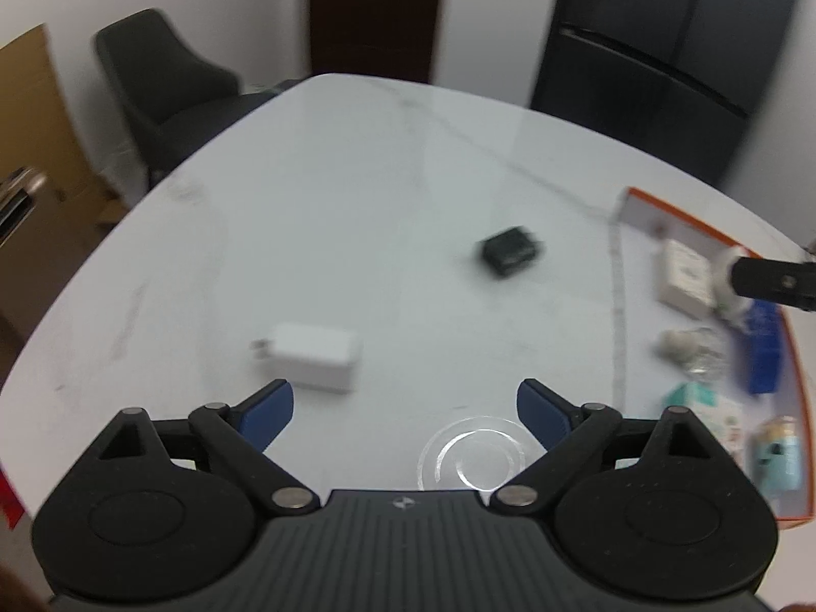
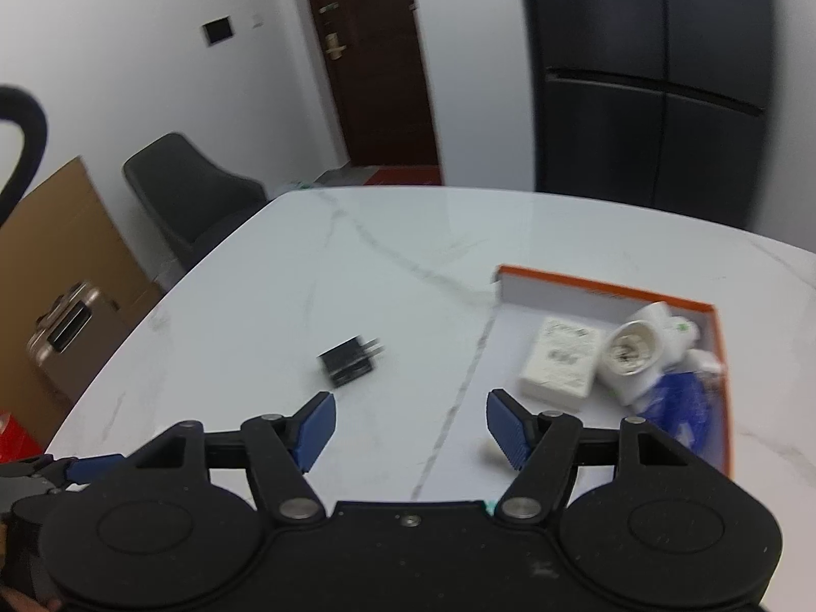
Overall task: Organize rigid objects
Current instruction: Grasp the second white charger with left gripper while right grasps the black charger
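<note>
A: Grippers?
B: Left gripper (image 1: 405, 410) and right gripper (image 2: 410, 428) both gape, nothing between them.
A: Chargers?
B: White rectangular plug charger (image 1: 313, 361) and small black plug adapter (image 2: 349, 361) lie on the white marble table (image 1: 357, 194), outside the orange-rimmed cardboard box (image 2: 602, 300).

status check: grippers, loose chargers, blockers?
Left gripper, right gripper open, empty. White charger, black charger loose outside orange tray. No blockers.

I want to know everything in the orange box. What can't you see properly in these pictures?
- Orange box: right wrist view, its near end is hidden behind the right gripper.
- Blue thing and small items beside it: left wrist view, too blurred to name.
- White charger: missing from the right wrist view.
</note>
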A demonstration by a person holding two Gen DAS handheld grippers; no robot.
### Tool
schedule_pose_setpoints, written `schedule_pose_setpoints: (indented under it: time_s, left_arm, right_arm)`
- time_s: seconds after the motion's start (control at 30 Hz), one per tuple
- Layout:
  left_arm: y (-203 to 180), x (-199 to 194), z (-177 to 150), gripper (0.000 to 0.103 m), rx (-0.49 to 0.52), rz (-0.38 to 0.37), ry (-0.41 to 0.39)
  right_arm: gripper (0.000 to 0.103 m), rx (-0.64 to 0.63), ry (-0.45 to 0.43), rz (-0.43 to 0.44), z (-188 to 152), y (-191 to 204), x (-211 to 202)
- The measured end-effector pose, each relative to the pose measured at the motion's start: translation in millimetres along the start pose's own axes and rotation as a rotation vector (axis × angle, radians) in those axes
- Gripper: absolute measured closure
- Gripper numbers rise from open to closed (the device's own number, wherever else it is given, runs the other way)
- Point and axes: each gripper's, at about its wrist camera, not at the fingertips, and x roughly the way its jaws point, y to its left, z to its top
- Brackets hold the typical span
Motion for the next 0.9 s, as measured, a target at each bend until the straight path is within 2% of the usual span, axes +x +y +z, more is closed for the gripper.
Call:
schedule_pose_setpoints:
  time_s: [0.27, 0.67, 0.9]
  left_arm:
    - [32.7, 16.0, -8.3, 0.004, -0.020, 0.071, -0.005]
    - [43.2, 61.9, -12.3, 0.005, 0.037, 0.077, -0.036]
    - [47.6, 78.9, -10.1, 0.017, 0.050, 0.058, -0.062]
  right_arm:
    - [0.024, -0.046, 0.047, 0.040, -6.8, 33.6, 22.5]
    - [0.024, -0.055, 0.104, 0.033, -16.3, 49.4, 44.1]
    - [0.024, -0.058, 0.135, 0.019, -16.2, 54.8, 62.7]
